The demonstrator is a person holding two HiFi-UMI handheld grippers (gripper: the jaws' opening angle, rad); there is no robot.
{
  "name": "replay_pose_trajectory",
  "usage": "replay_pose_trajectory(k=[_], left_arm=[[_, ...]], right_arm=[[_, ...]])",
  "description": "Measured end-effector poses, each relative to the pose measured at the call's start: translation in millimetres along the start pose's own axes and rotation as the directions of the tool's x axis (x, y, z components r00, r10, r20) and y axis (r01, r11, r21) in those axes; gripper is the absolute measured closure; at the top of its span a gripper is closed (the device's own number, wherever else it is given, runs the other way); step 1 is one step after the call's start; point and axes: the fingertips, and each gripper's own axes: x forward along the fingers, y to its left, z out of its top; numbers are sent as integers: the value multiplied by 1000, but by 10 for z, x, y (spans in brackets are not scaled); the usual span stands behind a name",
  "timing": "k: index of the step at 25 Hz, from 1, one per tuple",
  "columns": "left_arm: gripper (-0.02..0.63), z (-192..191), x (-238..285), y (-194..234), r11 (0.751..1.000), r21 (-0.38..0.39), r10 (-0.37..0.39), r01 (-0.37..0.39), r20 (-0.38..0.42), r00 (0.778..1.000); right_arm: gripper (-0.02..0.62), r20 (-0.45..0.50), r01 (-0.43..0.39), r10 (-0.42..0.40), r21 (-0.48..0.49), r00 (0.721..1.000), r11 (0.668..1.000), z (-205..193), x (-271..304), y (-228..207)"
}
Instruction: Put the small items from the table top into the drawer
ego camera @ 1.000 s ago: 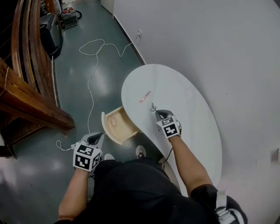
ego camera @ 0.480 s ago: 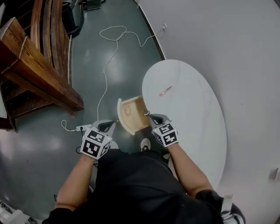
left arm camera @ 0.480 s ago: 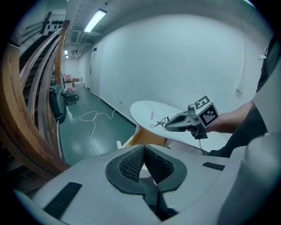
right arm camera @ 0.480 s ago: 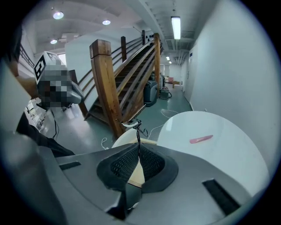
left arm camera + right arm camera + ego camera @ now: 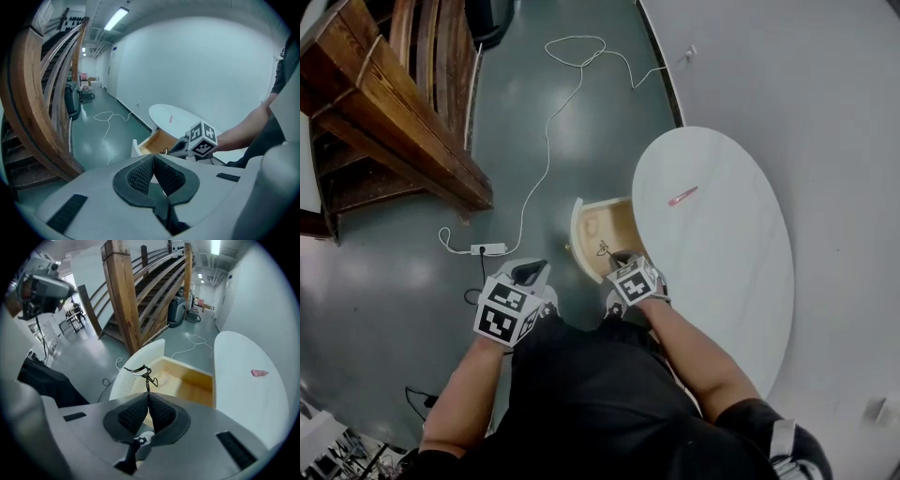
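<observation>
1. Since the earlier frame, the right tongs [image 5: 612, 257] have left the table [image 5: 722, 281]. They now hang over the open drawer [image 5: 598, 225], lower than before and pointing steeply down. The black wire item [image 5: 603, 248] has come along at their tips.
2. The left tongs [image 5: 531, 273] have drifted only slightly and sit beside the right tongs, short of the drawer front. Their jaws are together with nothing between them.
3. The right tongs' jaws are nearly closed and pinch the thin stem of the wire item. The rest of the item sticks out beyond the tips.
4. For the task, this likely means the carry of this item is nearly done and letting go is next. The tips may need to move a little further in first, because the right gripper view shows the item close to the drawer's curved white front rather than over the middle.
5. The wire item sits right at the right tongs' tips, with the wooden drawer floor just beyond it. No view shows whether it touches the floor yet.
6. A pink item [image 5: 682, 197] lies on the table, well apart from both tongs. From the right tongs it lies beyond the drawer and off to the right. It looks like the next thing to fetch.
</observation>
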Motion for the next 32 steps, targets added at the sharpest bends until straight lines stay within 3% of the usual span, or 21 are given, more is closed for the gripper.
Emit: replay_pose_trajectory(k=[5, 15, 23, 32], left_arm=[[589, -31, 42, 39, 999, -35, 14, -14, 2, 1000], [589, -164, -62, 124, 993, -109, 50, -50, -2, 999], [589, -322, -108, 204, 986, -150, 71, -74, -21, 997], [589, -289, -62, 176, 988, -137, 60, -63, -29, 998]], right_arm=[[583, -134, 12, -27, -115, 991, 993, -115, 423, -43], [583, -286, -6, -45, -176, 957, 984, -270, 1055, -206], [581, -317, -15, -62, -236, 947, 972, -306, 1279, -210], [581, -240, -18, -16, -137, 971, 990, -169, 1057, -111]])
